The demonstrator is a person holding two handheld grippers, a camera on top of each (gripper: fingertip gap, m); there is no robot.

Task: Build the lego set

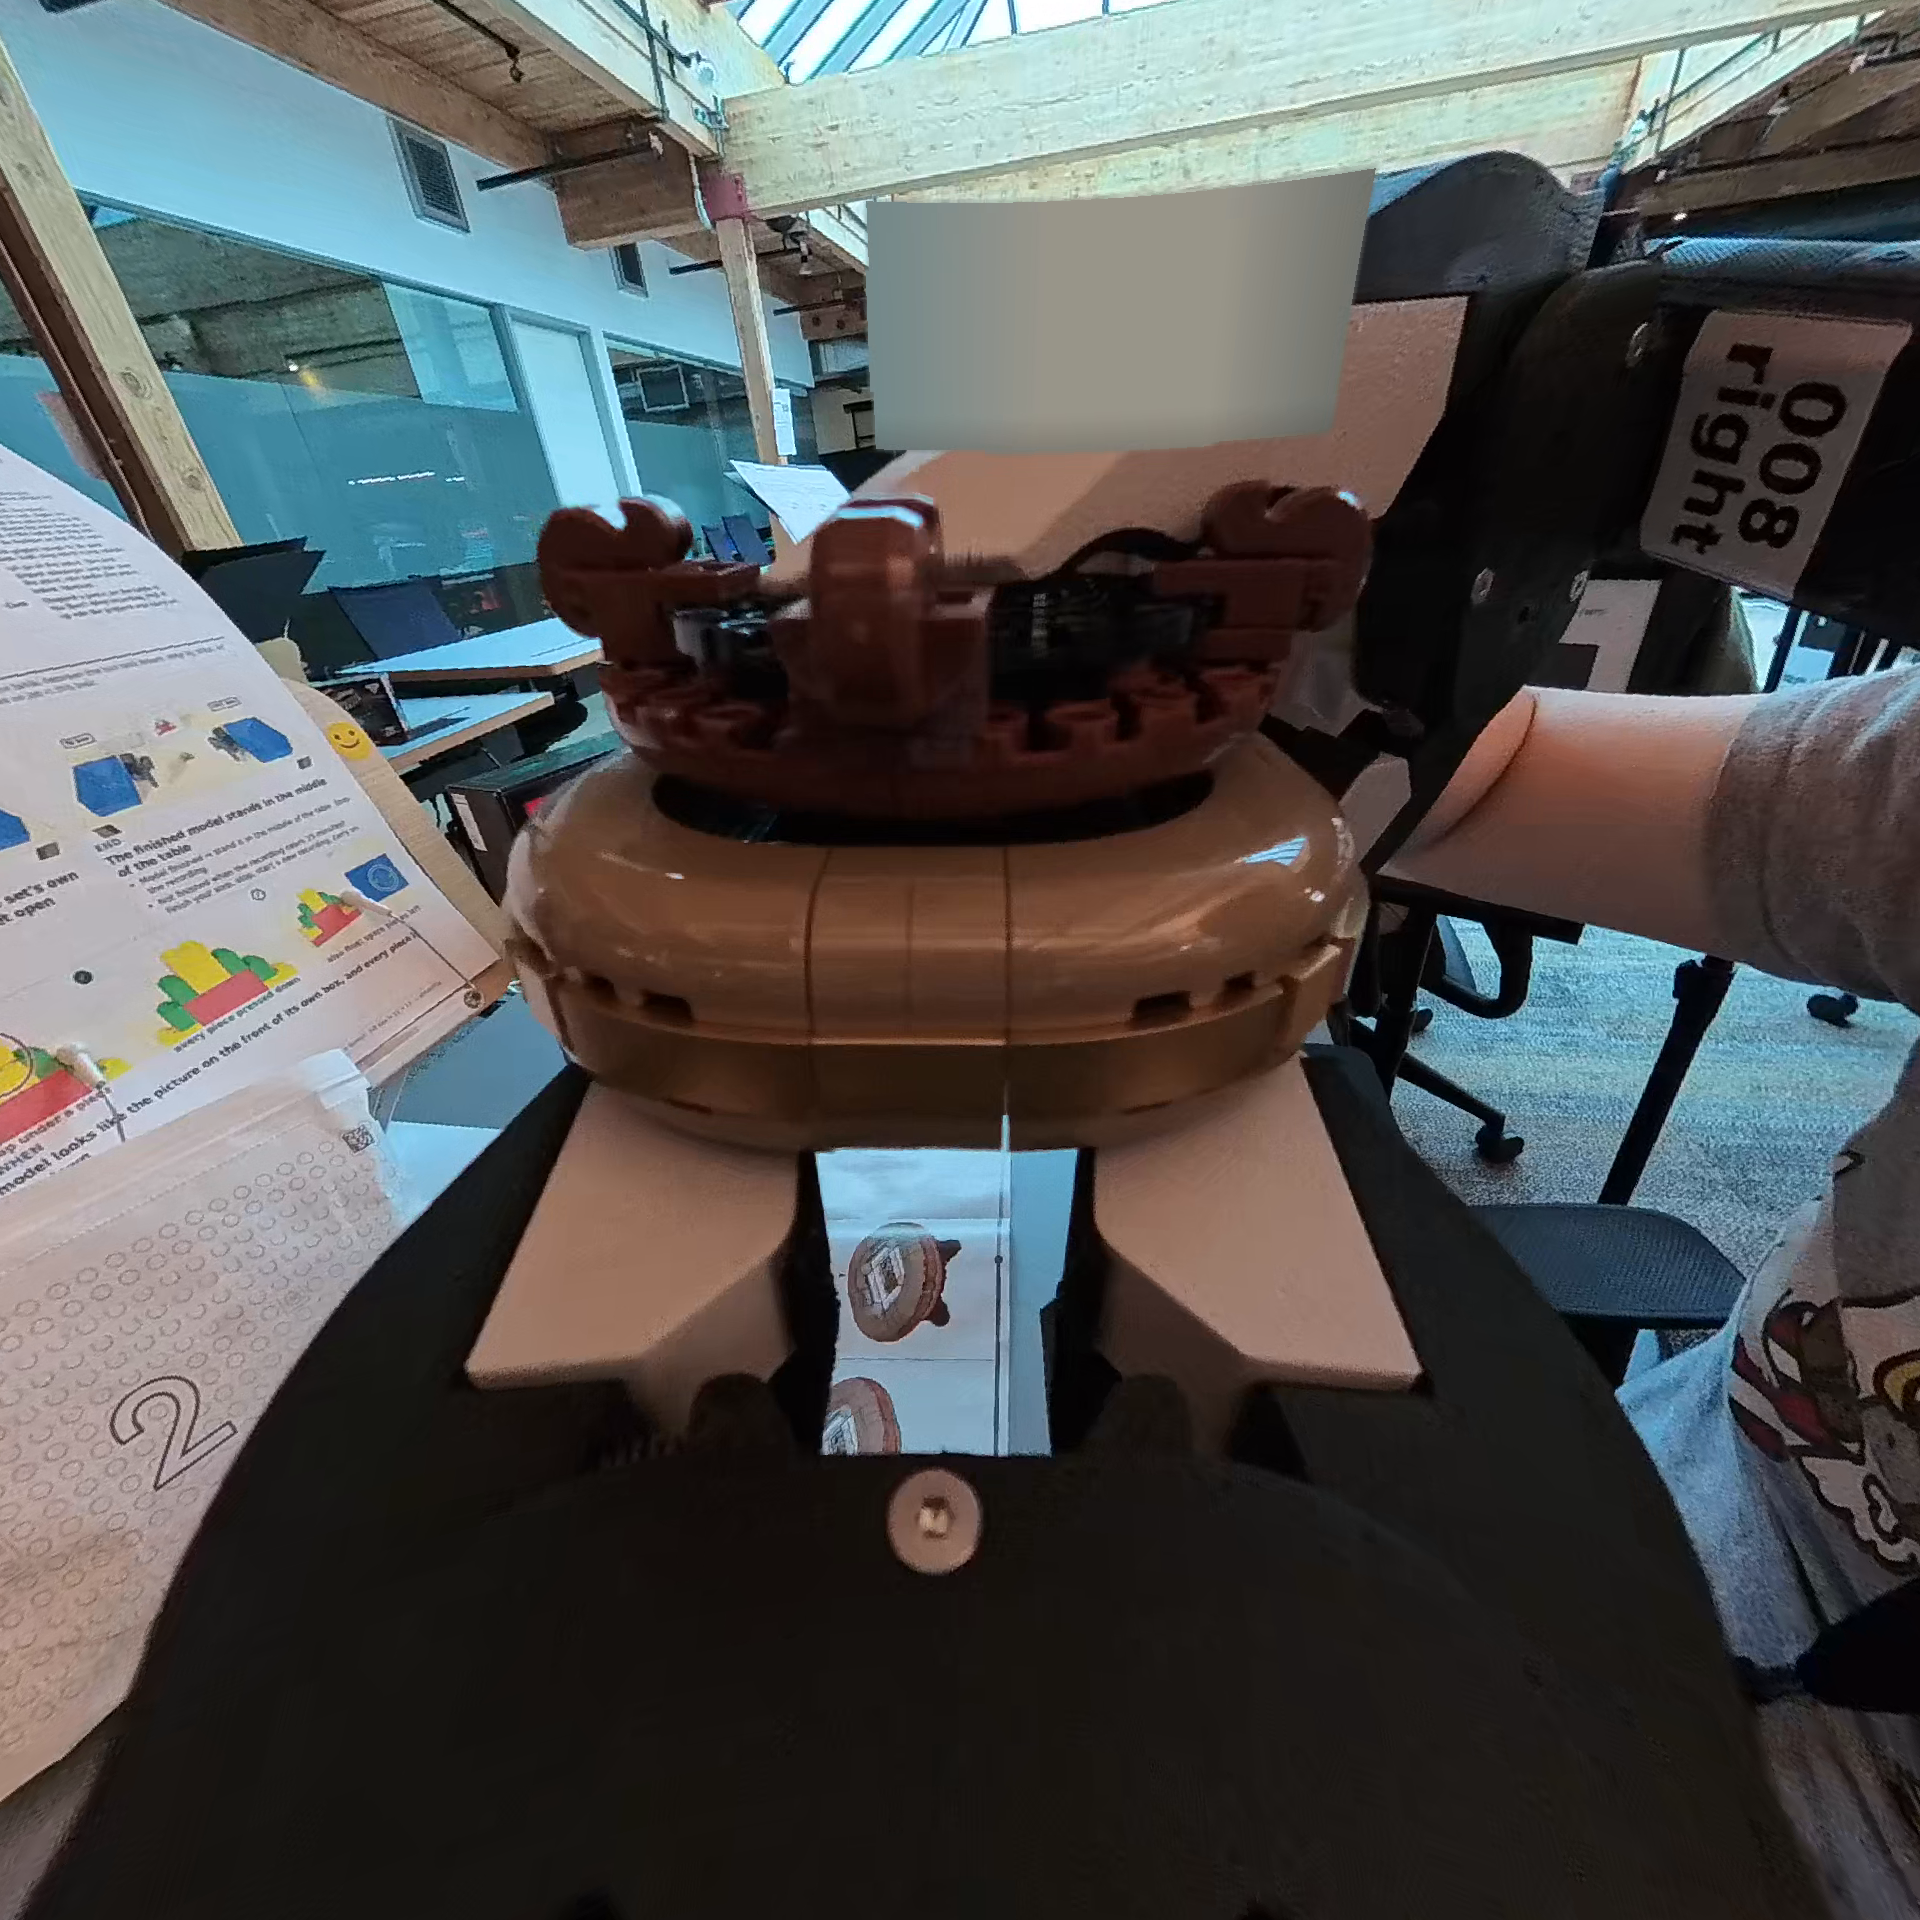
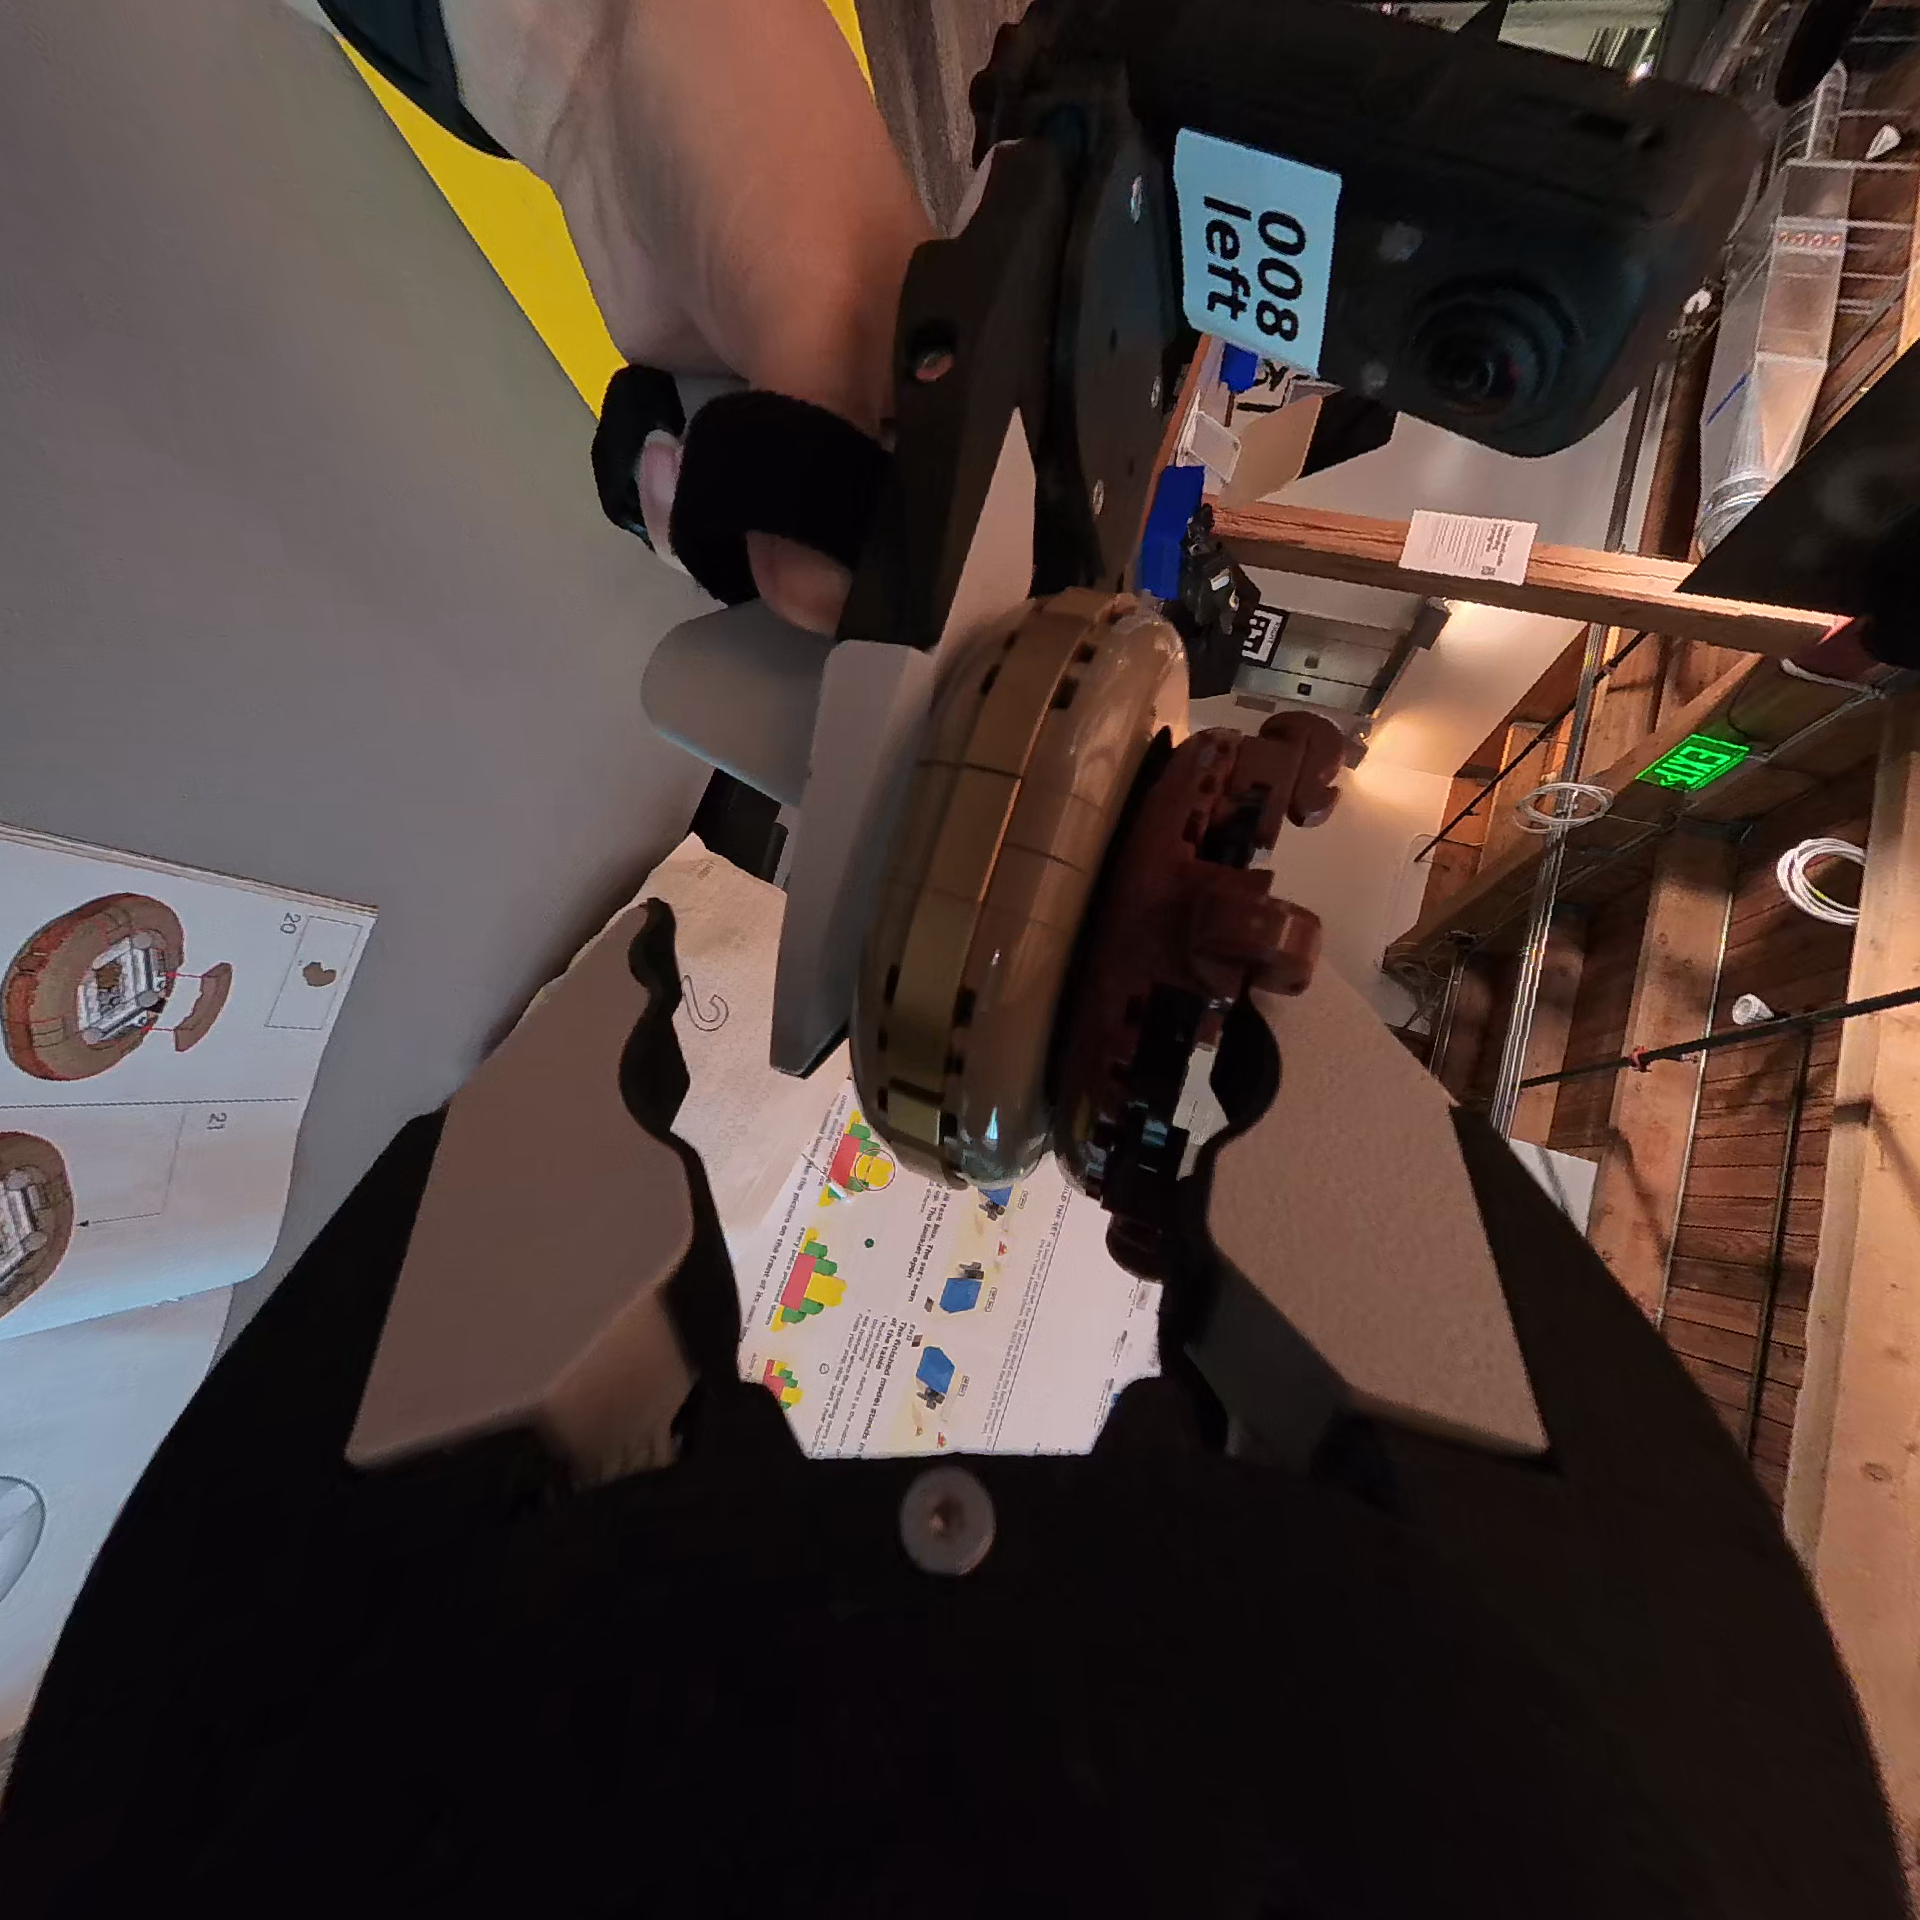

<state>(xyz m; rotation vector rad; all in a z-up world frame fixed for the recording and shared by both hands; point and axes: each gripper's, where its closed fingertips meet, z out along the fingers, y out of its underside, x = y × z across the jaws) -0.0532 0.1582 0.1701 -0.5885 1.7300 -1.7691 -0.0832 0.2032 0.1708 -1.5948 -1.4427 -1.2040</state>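
Observation:
The lego model is a round tan disc point(image 1: 914, 935) with a dark brown and black studded build point(image 1: 894, 644) on top. My left gripper point(image 1: 945, 1101) is shut on the model's underside and holds it up in the air, brown side up. In the right wrist view the model point(image 2: 997, 883) is seen edge-on, with the left gripper's pale fingers point(image 2: 821, 862) against its flat tan face. My right gripper point(image 2: 966, 966) is open, with its two fingers either side of the model's lower edge. Its right finger point(image 2: 1351, 1195) is close to the brown and black part point(image 2: 1195, 935).
The open instruction booklet point(image 2: 156, 1039) lies on the table below. A printed guide sheet point(image 1: 156, 831) stands at the left, with a numbered parts bag point(image 1: 156, 1351) below it. A person's hand point(image 1: 1558, 810) holds the right gripper's black body point(image 1: 1507, 520). Less than 4 cm separates the two grippers' tips.

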